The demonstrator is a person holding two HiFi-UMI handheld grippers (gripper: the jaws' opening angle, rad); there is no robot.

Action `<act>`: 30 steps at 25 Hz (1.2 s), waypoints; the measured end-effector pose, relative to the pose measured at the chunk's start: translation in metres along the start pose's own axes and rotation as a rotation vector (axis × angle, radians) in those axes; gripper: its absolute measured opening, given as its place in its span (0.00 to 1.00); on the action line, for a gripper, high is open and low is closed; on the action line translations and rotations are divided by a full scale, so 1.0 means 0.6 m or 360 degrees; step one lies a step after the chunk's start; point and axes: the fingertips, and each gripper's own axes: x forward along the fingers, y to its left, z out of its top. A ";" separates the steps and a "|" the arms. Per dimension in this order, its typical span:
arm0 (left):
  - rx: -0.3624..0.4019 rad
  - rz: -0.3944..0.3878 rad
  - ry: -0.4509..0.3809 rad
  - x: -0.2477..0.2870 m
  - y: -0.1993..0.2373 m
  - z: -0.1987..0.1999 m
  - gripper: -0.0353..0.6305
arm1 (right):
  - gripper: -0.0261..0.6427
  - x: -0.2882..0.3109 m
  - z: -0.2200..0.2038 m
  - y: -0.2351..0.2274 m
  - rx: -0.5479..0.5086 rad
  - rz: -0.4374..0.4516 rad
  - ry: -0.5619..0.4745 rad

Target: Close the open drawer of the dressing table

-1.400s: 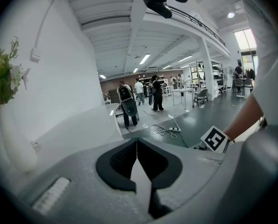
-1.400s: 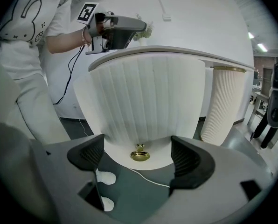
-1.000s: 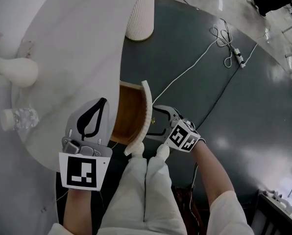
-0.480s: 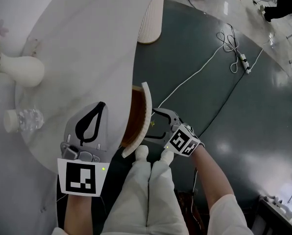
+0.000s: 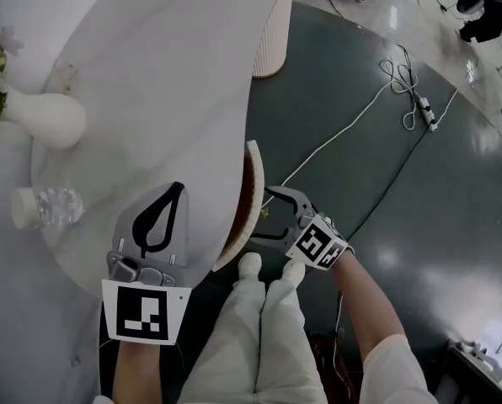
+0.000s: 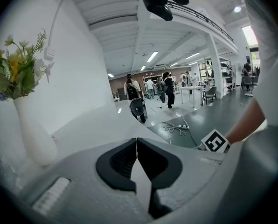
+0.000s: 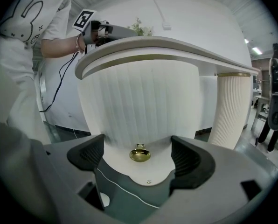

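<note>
The dressing table's drawer has a white ribbed front (image 5: 252,219) and stands nearly flush under the tabletop (image 5: 158,82). Only a thin strip of its wooden inside (image 5: 248,183) shows. My right gripper (image 5: 270,217) is open and right up at the drawer front (image 7: 139,101). The brass knob (image 7: 140,154) sits between the two fingers (image 7: 85,155) of the right gripper (image 7: 138,157), clear of both. My left gripper (image 5: 156,213) rests shut over the tabletop with nothing in it; in the left gripper view its (image 6: 137,146) pads meet.
A white vase (image 5: 45,118) with flowers and a clear plastic bottle (image 5: 49,206) stand on the table's left. A fluted white leg (image 5: 275,36) holds up the table's far end. A cable with a power strip (image 5: 421,103) lies on the dark floor. The person's legs (image 5: 259,326) are below the drawer.
The drawer has slid into the table: the wide wooden opening has shrunk to a thin strip. My right gripper moved in with the drawer front. The left gripper stayed put.
</note>
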 end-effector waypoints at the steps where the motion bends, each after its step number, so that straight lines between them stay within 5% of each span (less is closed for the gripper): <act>1: 0.0002 -0.0001 0.0003 -0.001 0.002 -0.003 0.08 | 0.71 0.004 0.002 0.000 0.0005 -0.0002 -0.0008; 30: 0.0063 0.0016 0.0027 -0.044 0.066 -0.052 0.08 | 0.71 0.135 0.073 -0.007 0.0022 -0.0006 -0.0257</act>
